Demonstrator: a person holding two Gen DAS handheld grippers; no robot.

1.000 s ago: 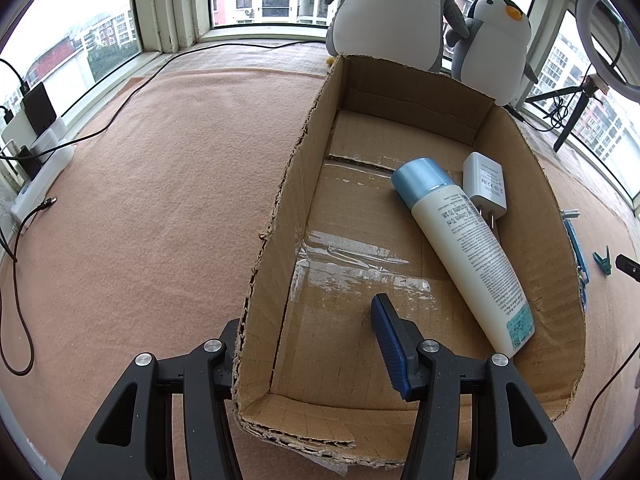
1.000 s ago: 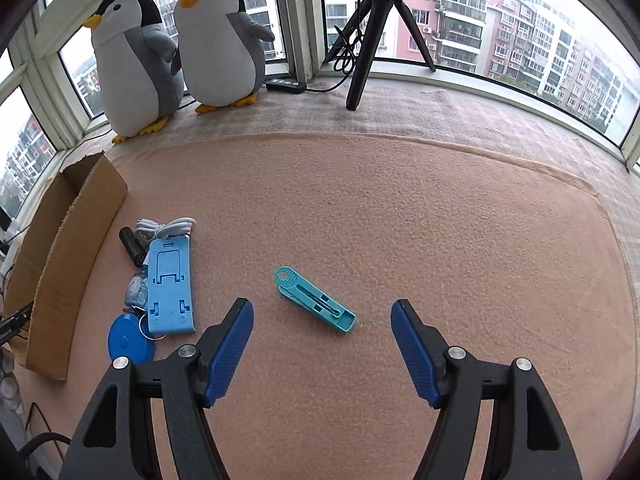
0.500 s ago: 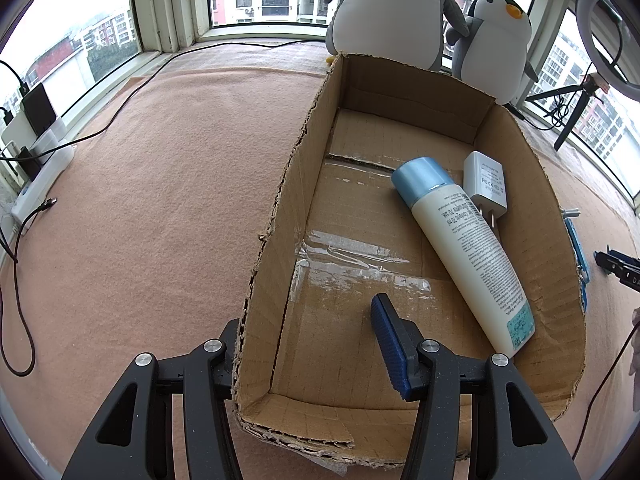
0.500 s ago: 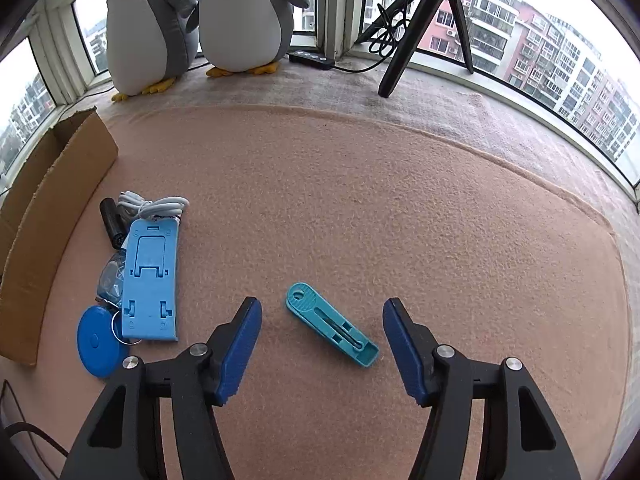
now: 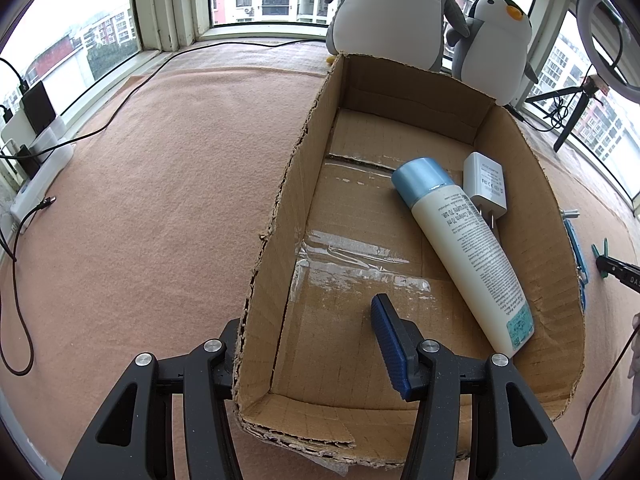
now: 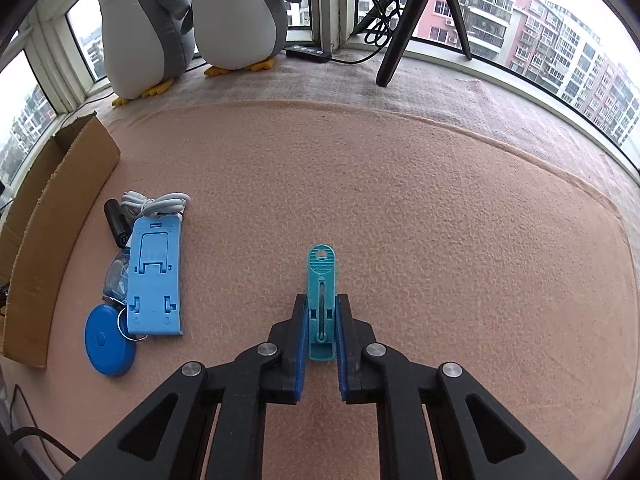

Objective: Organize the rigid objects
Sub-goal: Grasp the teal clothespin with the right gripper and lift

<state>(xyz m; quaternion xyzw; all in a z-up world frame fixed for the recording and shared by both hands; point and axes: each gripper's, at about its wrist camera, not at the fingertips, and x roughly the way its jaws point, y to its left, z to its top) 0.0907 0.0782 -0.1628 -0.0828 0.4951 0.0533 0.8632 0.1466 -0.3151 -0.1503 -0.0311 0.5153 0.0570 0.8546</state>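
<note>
**Right gripper clamped on the teal clip, left gripper astride the box wall**

Your right gripper (image 6: 320, 340) has its blue pads pressed against both long sides of the teal clip (image 6: 322, 280), which lies flat on the pink felt mat (image 6: 440, 220) with its round end pointing away from you. To the left of it sits a small pile: a blue phone stand (image 6: 155, 280) lying flat, a blue round tape measure (image 6: 107, 340) at its near corner, a coiled white cable (image 6: 156, 204) at its far end, and a small black cylinder (image 6: 116, 222) beside the cable. Something clear and bluish lies partly under the stand; you cannot tell what it is.

Your left gripper (image 5: 308, 344) is spread wide, with one finger outside the cardboard box (image 5: 280, 220) and the blue-padded finger (image 5: 390, 344) inside it, so the box's left wall stands between them. Neither finger visibly presses on the wall. Inside the box, a white bottle with a blue cap (image 5: 464, 244) lies on its side along the right wall, and a white charger (image 5: 485, 186) rests just beside its cap end. Two plush penguins (image 5: 490, 44) stand behind the box at the window.
</note>
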